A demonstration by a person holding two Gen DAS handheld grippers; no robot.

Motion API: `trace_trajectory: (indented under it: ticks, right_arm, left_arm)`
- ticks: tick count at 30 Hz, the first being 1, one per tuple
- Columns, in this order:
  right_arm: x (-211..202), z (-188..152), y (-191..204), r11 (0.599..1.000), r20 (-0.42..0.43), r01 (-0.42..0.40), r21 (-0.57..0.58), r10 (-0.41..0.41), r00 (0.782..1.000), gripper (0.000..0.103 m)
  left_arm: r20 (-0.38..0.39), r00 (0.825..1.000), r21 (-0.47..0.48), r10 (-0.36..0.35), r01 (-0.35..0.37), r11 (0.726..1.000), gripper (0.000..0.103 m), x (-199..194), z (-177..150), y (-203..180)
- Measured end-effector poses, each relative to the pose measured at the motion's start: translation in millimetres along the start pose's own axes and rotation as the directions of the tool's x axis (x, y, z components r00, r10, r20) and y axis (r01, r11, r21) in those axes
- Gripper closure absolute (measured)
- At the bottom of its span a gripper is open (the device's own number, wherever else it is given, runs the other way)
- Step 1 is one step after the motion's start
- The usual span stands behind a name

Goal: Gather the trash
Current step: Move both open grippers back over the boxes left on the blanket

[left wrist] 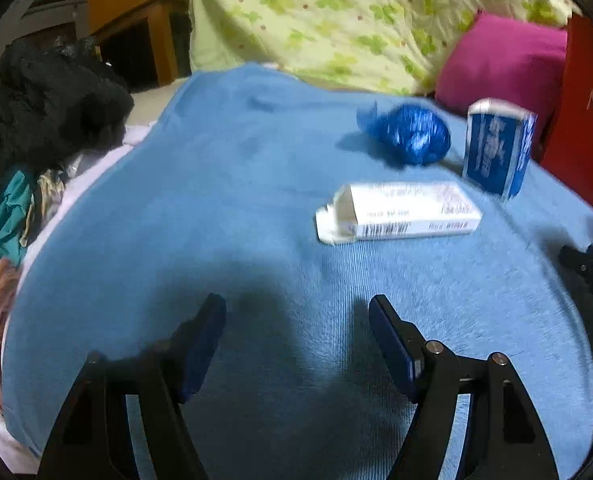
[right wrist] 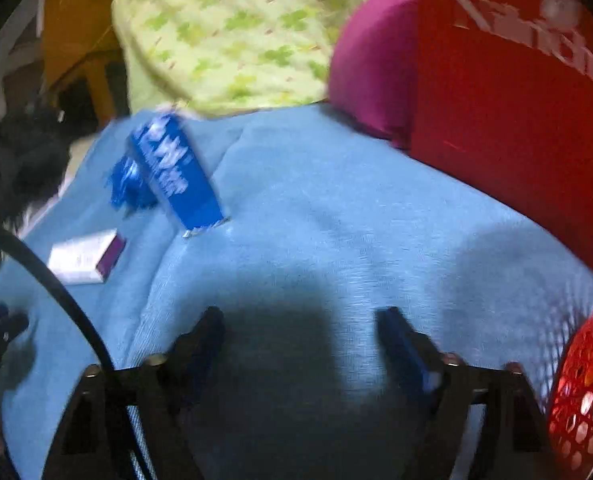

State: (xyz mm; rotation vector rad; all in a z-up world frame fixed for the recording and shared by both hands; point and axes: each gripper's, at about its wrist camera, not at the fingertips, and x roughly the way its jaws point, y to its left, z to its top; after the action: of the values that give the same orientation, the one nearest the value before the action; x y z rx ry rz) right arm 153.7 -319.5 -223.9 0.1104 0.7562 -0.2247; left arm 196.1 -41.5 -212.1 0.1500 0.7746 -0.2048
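- 3 pieces of trash lie on a blue blanket in the left wrist view: a white carton on its side with an end flap open, a crumpled blue wrapper behind it, and a blue box standing upright to the right, near the wrapper.
- Room, same view: a green-patterned quilt and a magenta cushion at the back, a red bag with white lettering at the right edge, an orange wooden stand upper left, a black fuzzy garment at left over a heap of mixed clothes.
- Left gripper: jaws spread wide, nothing between them, over bare blanket in its own shadow, well short of the white carton.
- Right wrist view, blurred: blanket fills the middle; the blue box leans tilted at upper left with the blue wrapper just behind it; the white carton lies nearer, at left, showing a purple end.
- Also there: quilt, cushion, red bag standing at right, and a red mesh basket at the lower right edge.
- Right gripper: jaws wide apart and holding nothing, over shadowed blanket, well apart from all 3 pieces.
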Motion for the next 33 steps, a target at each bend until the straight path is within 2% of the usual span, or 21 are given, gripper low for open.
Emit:
trace_trajectory:
  ticks: [4, 7, 11, 17, 20, 23, 26, 33]
  right_arm:
    - [1.3, 1.9, -2.8, 1.000, -0.005, -0.027, -0.007, 0.027, 1.000, 0.002]
    - [4.5, 3.1, 1.3, 0.999, -0.008, -0.006, -0.032, 0.005, 1.000, 0.001]
    - [1.0, 1.4, 6.0, 0.999, -0.009, -0.003, -0.034, 0.003, 1.000, 0.001]
    - [-1.4, -0.4, 6.5, 1.000, -0.012, -0.004, -0.017, 0.004, 1.000, 0.001]
    - [-4.1, -2.5, 10.4, 1.000, -0.041, 0.017, 0.004, -0.017, 0.999, 0.000]
    - [-7.6, -5.5, 18.2, 0.999, -0.073, 0.050, -0.005, -0.050, 0.996, 0.000]
    - [-6.2, -2.0, 17.6, 0.999, -0.115, 0.041, 0.003, -0.040, 0.993, 0.000]
    - [-8.2, 0.9, 20.1, 0.999, -0.151, 0.049, -0.007, -0.049, 0.987, 0.000]
  left_arm:
    - [0.018, 0.999, -0.050, 0.039, -0.038, 0.998, 0.012, 5.3, -4.4, 0.2]
    - [0.020, 0.999, -0.103, 0.046, -0.044, 0.994, 0.004, 8.1, -6.9, 5.1]
    - [0.033, 0.998, -0.106, 0.061, -0.057, 0.993, 0.003, 6.9, -9.7, 3.2]
    - [0.023, 0.999, -0.122, 0.038, -0.035, 0.992, 0.003, 8.7, -8.9, 7.4]
    - [0.012, 0.999, -0.123, 0.032, -0.031, 0.992, 0.003, 9.1, -8.4, 8.2]
    - [-0.020, 1.000, -0.115, 0.020, -0.022, 0.993, 0.001, 9.6, -7.0, 8.9]
    - [-0.057, 0.998, -0.104, 0.004, -0.010, 0.994, 0.000, 9.8, -5.5, 9.5]
    - [-0.143, 0.990, -0.096, -0.006, -0.008, 0.995, 0.000, 10.8, -0.5, 9.3]
